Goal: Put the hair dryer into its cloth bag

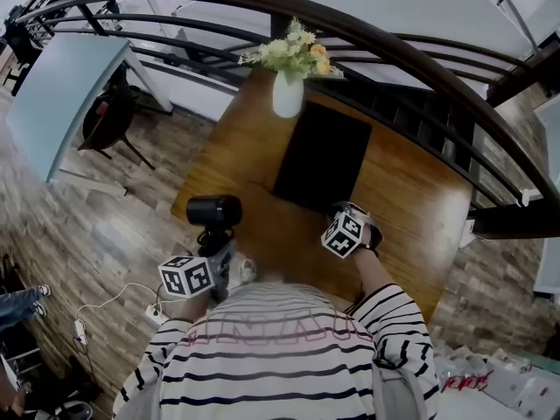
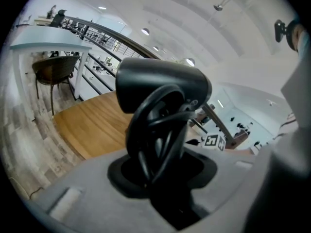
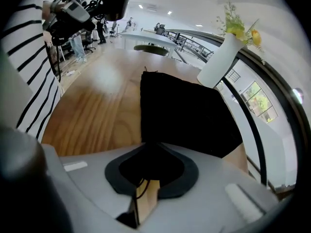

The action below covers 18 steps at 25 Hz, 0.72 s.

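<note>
Wooden worktop (image 1: 402,199) beside a curved railing (image 1: 420,59) carries the black cloth bag (image 3: 184,115), which lies flat just ahead of our right gripper (image 3: 146,183). That gripper's jaws stand nearly together, and we see them pinching the bag's near edge. Off to its left, raised above the worktop, our left gripper (image 2: 163,178) is partly closed around the black hair dryer (image 2: 160,91), whose cord is looped over the handle. A white vase of flowers (image 1: 288,90) stands beyond the bag.

Office mezzanine: desks (image 1: 61,86), chair (image 1: 109,116), railing (image 1: 394,51)
</note>
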Each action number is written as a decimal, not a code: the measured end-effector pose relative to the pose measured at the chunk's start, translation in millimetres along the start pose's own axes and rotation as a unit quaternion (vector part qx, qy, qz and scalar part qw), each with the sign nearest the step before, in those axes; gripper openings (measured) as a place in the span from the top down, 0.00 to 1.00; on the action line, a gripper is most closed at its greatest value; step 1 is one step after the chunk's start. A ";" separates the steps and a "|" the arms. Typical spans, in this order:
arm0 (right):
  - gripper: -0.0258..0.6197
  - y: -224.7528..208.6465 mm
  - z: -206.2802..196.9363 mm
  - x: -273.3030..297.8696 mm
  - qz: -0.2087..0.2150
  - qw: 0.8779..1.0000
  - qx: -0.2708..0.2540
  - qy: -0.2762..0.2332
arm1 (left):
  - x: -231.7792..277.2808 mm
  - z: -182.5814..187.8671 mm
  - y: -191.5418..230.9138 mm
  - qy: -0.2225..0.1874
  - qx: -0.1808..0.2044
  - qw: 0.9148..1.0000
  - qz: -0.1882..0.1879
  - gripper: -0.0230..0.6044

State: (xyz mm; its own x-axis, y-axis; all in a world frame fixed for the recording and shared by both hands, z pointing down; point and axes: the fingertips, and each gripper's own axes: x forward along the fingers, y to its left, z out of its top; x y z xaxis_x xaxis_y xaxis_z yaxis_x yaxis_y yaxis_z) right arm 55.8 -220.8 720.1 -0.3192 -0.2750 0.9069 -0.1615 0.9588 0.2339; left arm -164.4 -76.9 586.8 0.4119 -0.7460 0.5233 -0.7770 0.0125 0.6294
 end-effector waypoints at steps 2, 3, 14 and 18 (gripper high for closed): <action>0.93 0.3 5.9 -1.3 0.010 1.000 0.028 -0.012 | -1.1 0.1 4.2 0.002 0.002 1.000 0.003 0.73; 0.93 1.7 9.7 -2.8 0.019 0.999 0.045 -0.018 | -1.4 -0.1 6.2 0.004 0.004 1.000 0.004 0.73; 0.94 23.6 61.8 -37.7 0.100 0.953 0.252 -0.133 | 24.5 -24.4 7.9 0.077 0.070 0.994 -0.020 0.73; 0.94 33.5 73.5 -52.6 0.125 0.926 0.314 -0.169 | 38.8 -39.3 3.4 0.117 0.107 0.987 -0.032 0.73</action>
State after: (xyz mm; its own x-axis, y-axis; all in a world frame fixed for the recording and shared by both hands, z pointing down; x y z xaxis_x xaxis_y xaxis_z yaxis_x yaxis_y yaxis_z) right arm -1.5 -179.4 654.5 -0.6773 -0.1589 0.7183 -0.5206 0.7934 -0.3154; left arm -132.3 -79.7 631.8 0.5428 -0.5657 0.6207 -0.8183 -0.1899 0.5425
